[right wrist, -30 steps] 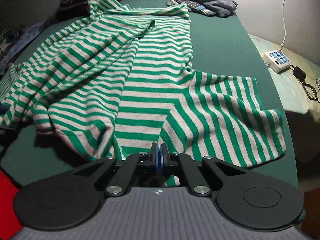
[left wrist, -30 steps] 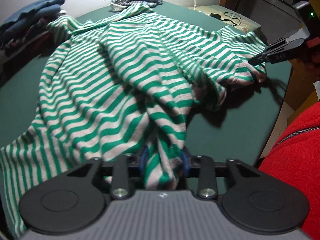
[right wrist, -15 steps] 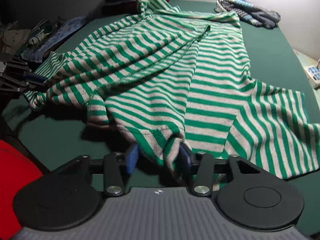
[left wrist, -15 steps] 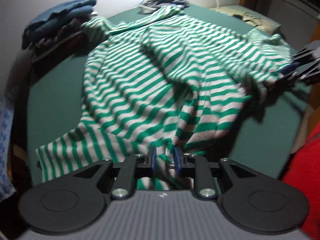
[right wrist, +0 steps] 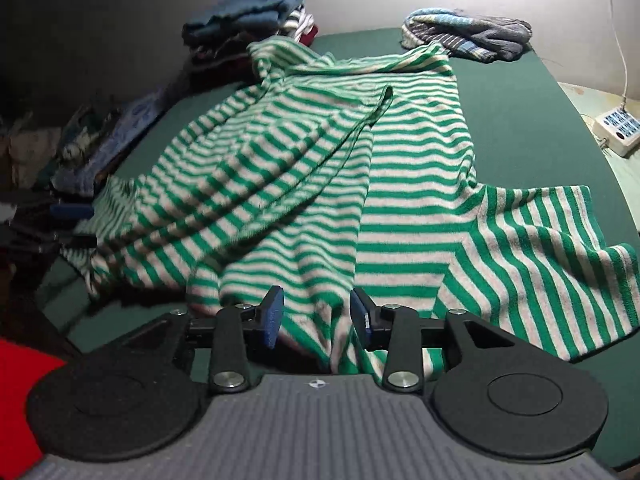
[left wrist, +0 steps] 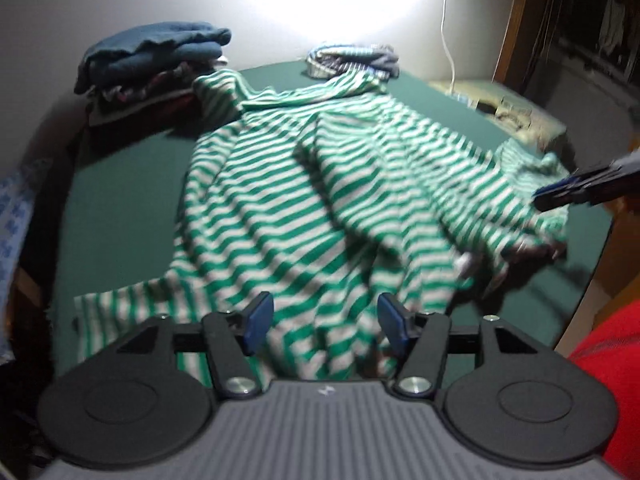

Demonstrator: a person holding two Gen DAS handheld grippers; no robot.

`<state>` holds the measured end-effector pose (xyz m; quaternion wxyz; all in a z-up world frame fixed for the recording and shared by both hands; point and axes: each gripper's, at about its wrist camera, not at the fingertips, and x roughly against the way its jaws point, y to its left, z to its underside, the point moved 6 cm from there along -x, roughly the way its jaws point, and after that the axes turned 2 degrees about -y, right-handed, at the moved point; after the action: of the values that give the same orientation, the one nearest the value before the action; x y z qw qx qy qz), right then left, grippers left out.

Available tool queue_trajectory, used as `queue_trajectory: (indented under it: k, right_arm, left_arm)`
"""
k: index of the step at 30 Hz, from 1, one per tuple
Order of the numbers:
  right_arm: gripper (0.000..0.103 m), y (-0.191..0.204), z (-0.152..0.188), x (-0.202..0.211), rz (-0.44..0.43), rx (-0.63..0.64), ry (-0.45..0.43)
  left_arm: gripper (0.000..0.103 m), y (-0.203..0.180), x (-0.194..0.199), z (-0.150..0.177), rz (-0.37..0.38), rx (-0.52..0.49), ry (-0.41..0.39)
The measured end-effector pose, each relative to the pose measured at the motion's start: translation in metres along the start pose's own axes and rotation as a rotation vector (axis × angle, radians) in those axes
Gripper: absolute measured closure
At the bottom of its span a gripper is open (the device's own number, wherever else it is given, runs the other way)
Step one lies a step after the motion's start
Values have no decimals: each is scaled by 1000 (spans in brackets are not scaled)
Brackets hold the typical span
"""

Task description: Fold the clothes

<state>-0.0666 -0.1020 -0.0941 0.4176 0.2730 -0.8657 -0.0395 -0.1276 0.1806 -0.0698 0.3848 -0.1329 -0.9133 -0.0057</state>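
Note:
A green-and-white striped garment (left wrist: 320, 184) lies spread and rumpled on the dark green table (left wrist: 120, 200). My left gripper (left wrist: 326, 320) is over its near hem. Its jaws are opening, and cloth lies loose between the blue pads (left wrist: 260, 318) without being pressed. My right gripper (right wrist: 316, 316) is over another part of the hem of the garment (right wrist: 400, 184). Its jaws are opening too, with a slack fold between them. Each gripper shows in the other's view: the right gripper (left wrist: 580, 188) at the garment's right corner, the left gripper (right wrist: 68, 220) at the left edge.
A stack of folded clothes (left wrist: 160, 60) (right wrist: 244, 20) stands at the table's back left. A bundled blue-grey striped garment (left wrist: 352, 60) (right wrist: 468, 36) lies at the back. A white power strip (right wrist: 616, 128) sits beyond the right edge. A person's red sleeve (left wrist: 608, 360) is close by.
Both grippers held bunched hem a second ago. Both pairs of jaws have since spread apart and the cloth has gone slack between them. Both hands have lifted and turned a little.

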Motion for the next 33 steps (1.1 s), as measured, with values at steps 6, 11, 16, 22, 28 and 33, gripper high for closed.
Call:
queue_trajectory:
  k: [6, 11, 16, 22, 28, 33]
  right_arm:
    - [64, -4, -15, -42, 69, -45, 4]
    - [67, -6, -13, -62, 61, -74, 5]
    - [100, -6, -16, -63, 50, -63, -30]
    - [101, -25, -16, -60, 88, -47, 8]
    - [69, -27, -33, -54, 99, -24, -14]
    - [67, -30, -66, -65, 87, -70, -80]
  left_arm:
    - [55, -22, -59, -7, -11, 32, 71]
    - [86, -12, -71, -7, 9, 131, 65]
    - [96, 16, -64, -11, -43, 215, 28]
    - [93, 20, -77, 4, -22, 202, 90]
    - [75, 36, -60, -18, -50, 181, 43]
    - [66, 38, -61, -59, -6, 185, -41]
